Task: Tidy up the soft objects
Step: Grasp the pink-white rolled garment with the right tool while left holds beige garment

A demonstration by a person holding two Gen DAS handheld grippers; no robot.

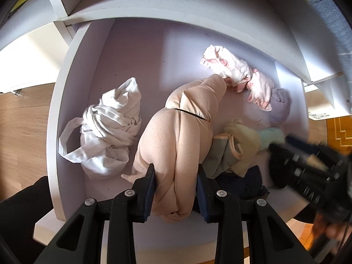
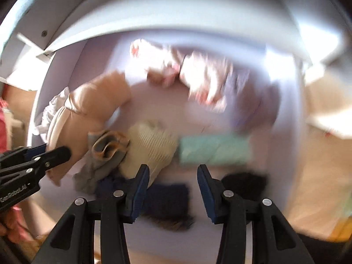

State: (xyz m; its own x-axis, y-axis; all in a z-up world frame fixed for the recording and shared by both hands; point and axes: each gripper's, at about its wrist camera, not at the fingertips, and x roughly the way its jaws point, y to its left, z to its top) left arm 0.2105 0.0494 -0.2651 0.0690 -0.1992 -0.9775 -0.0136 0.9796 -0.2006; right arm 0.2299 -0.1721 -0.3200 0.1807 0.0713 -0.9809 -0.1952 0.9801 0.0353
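Clamped between the blue pads of the left gripper (image 1: 175, 194) is a rolled peach garment (image 1: 178, 136), which bulges out past the fingertips and reaches back across the pale floor of a white drawer (image 1: 66, 77). To its left, apart from it, a crumpled white cloth bag (image 1: 110, 132) lies with one loop handle flopped toward the drawer's side wall. At the back right, a white cloth with pink print (image 1: 237, 74) rests against the far end of the peach roll, with a lilac piece (image 1: 280, 105) just beside it. Nearer, to the right of the roll, a cream knit (image 1: 244, 140), a mint-green piece (image 1: 270, 137) and a grey item with peach trim (image 1: 224, 154) are bunched together, over something dark navy (image 1: 242, 182).

Right gripper (image 2: 173, 192) hangs over the same drawer with its jaws spread and nothing between them; the dark navy item sits below the gap. That view is smeared, so whether the fingers touch any cloth is hard to say.
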